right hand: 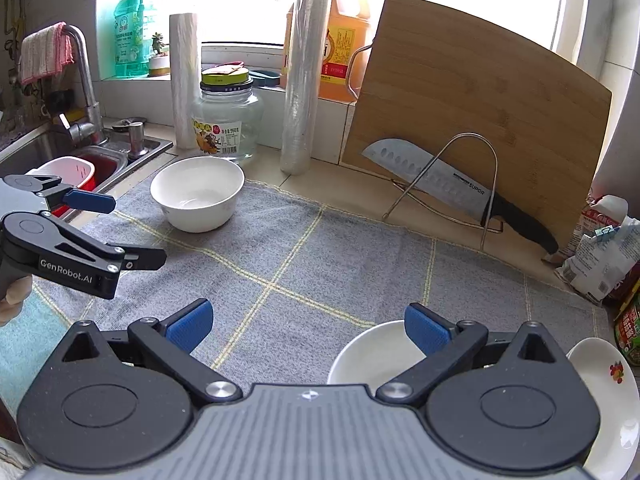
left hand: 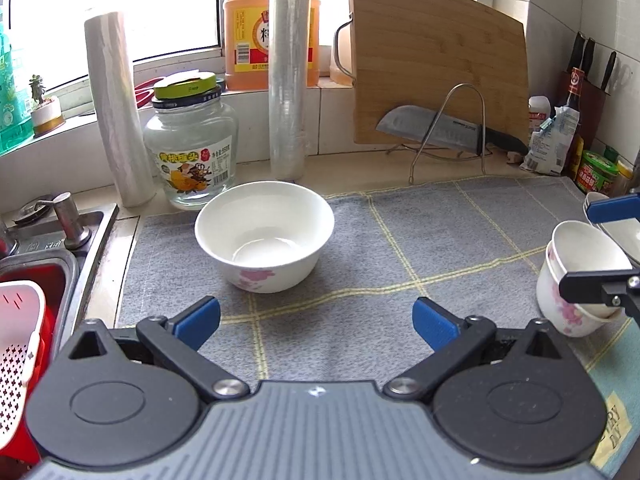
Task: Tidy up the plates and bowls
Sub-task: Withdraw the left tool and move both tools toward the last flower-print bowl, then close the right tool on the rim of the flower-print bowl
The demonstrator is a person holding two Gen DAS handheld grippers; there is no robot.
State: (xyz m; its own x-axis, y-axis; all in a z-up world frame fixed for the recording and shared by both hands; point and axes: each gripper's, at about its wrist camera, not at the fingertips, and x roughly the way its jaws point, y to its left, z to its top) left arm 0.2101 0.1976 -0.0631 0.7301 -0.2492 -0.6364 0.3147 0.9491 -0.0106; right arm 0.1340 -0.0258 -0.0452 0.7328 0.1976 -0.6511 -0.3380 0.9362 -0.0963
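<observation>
We hold our left gripper (left hand: 316, 320) tilted downward with its blue-padded jaws spread wide and nothing between them; our right gripper (right hand: 308, 326) likewise gapes empty.

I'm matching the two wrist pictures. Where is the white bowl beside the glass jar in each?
Left wrist: white bowl left of centre, straight ahead of the tool.
Right wrist: same bowl upper left, by the sink.
Shared landmark: glass jar right behind it.
</observation>
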